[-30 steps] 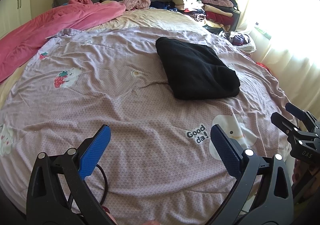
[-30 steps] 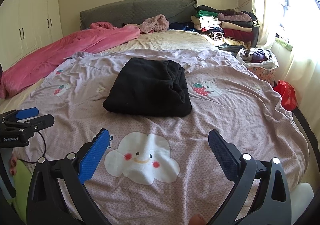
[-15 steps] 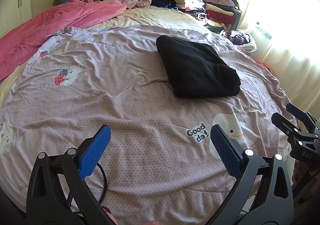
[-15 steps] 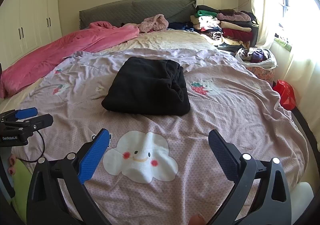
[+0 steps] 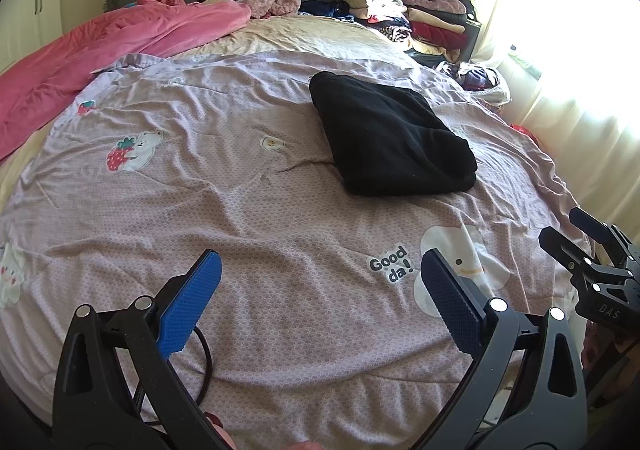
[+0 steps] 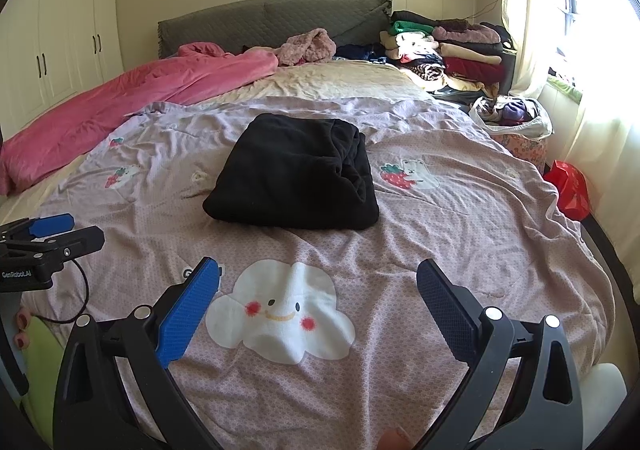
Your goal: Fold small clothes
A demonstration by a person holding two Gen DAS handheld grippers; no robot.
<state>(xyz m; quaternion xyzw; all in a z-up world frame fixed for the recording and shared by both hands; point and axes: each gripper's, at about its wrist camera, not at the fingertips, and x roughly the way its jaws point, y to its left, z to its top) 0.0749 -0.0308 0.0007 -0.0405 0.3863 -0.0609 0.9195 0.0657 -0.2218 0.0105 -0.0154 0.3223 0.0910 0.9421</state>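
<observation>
Bright daylight from blown-out white curtained window (image 5: 580, 50) at upper right, sharp focus, fisheye curvature, dark vignetted corners.

A folded black garment (image 5: 390, 138) lies on the lilac bedspread (image 5: 200, 202), far right of the left gripper (image 5: 320, 290), whose blue-padded jaws gape wide, empty, above the near edge.
</observation>
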